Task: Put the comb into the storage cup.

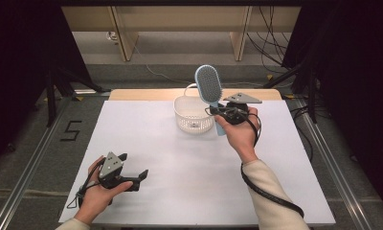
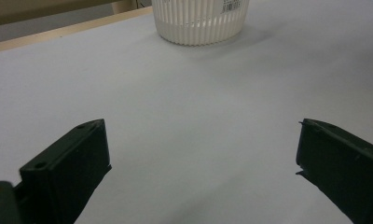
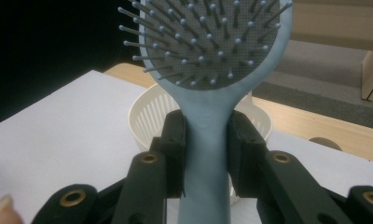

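A light blue hairbrush [image 1: 209, 87] stands upright in the air, its bristled head up, just right of a white ribbed basket [image 1: 193, 115]. My right gripper [image 1: 224, 113] is shut on the brush's handle [image 3: 205, 154], both black pads pressed against its sides, with the basket [image 3: 147, 116] behind and below. Near the table's front left, my left gripper [image 1: 132, 172] rests low over the white surface. It stands open with nothing between its jaws, and the basket [image 2: 198, 21] lies far ahead of it.
The white table top [image 1: 180, 163] spreads between the two hands. A wooden strip [image 1: 146, 94] runs along its far edge. Beyond it are floor cables [image 1: 268, 52] and wooden furniture legs [image 1: 125, 40]. Metal rails [image 1: 31, 158] flank the table on both sides.
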Available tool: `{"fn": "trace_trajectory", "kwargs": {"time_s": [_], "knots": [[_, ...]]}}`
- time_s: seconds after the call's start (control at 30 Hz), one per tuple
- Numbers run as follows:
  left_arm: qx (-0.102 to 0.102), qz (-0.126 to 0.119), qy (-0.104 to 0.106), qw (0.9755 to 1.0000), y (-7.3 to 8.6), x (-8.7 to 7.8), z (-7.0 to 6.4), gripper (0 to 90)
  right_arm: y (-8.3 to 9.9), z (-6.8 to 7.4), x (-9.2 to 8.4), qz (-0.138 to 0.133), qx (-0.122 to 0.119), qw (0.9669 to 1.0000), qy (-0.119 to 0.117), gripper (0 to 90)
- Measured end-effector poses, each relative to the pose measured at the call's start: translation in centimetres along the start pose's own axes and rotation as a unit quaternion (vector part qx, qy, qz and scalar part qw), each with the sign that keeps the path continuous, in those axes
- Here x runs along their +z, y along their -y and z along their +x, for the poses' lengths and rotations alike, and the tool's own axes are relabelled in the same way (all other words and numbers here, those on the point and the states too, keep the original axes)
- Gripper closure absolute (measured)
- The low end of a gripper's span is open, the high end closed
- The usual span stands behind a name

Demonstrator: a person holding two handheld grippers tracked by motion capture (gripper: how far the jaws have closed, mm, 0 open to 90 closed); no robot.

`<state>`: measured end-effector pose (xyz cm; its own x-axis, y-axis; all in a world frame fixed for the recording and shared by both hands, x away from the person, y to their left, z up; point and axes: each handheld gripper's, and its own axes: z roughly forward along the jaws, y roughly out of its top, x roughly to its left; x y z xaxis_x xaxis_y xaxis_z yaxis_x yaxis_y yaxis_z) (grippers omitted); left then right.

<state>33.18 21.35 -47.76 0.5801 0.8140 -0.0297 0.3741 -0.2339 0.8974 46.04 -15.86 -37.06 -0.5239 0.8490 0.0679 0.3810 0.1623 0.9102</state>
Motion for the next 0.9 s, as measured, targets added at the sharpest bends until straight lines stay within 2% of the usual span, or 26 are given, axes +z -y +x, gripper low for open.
{"fn": "trace_trajectory", "kwargs": {"time_s": [0.9], "knots": [[0.000,-0.001,0.000,1.0000,0.0,0.0,0.0,2.0,-1.1,0.0,0.4,-0.003,0.002,1.0000,0.001,71.0]]}}
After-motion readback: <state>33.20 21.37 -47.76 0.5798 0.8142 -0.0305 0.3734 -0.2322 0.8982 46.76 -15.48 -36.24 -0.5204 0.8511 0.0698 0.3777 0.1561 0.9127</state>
